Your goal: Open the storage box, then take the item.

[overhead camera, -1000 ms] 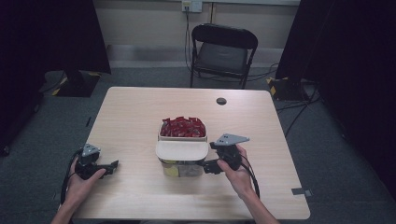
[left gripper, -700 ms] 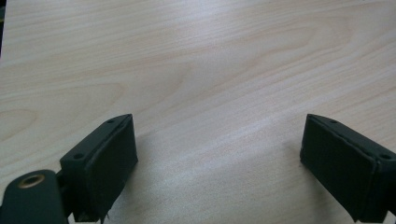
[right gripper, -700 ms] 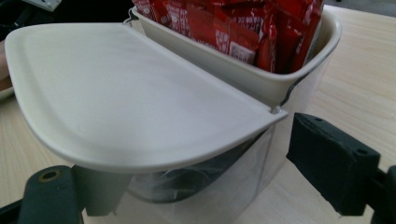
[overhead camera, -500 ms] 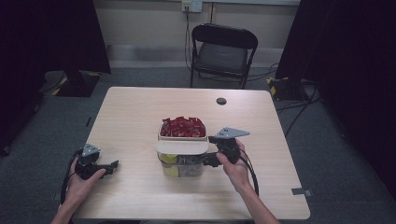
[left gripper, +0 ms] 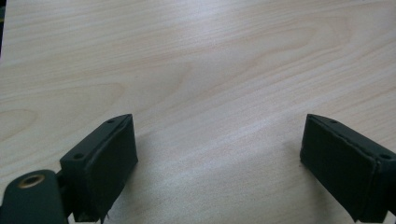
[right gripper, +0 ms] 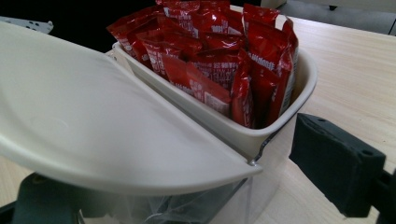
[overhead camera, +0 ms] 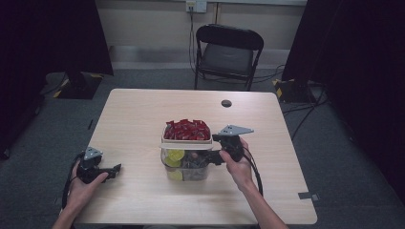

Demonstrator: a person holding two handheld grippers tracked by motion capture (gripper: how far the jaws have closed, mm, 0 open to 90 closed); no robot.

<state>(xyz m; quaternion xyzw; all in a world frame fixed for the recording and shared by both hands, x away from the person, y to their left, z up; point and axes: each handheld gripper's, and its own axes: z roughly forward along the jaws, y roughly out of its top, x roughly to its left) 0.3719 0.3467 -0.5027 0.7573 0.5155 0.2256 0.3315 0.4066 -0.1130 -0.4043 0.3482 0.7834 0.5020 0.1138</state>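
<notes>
While the right tool (overhead camera: 216,156) pressed in at the right side of the clear plastic box (overhead camera: 187,167), its jaws stood spread apart on either side of the box's corner, not clamped on anything that could be made out. That box sat near the middle of the pale wooden tabletop (overhead camera: 143,114), holding yellow and dark items behind its clear walls. Resting on the box's top at the far side was a cream plastic tray (right gripper: 280,112) packed with upright red foil sachets (right gripper: 219,60), and a cream plastic lid (right gripper: 93,135) lay tilted over the box's near part, just beside the tray.

Judging by this, the step in hand was handling the lid or tray at the box's right edge; the next move would call for closing the jaws on one thin rim without tipping the sachets out.

Well to the left of the box, the left tool (overhead camera: 112,170) rested low over bare wood, jaws wide and empty. Beyond the box lay a small dark round object (overhead camera: 226,103), and farther still a black folding chair (overhead camera: 229,52); neither stood in the way.
</notes>
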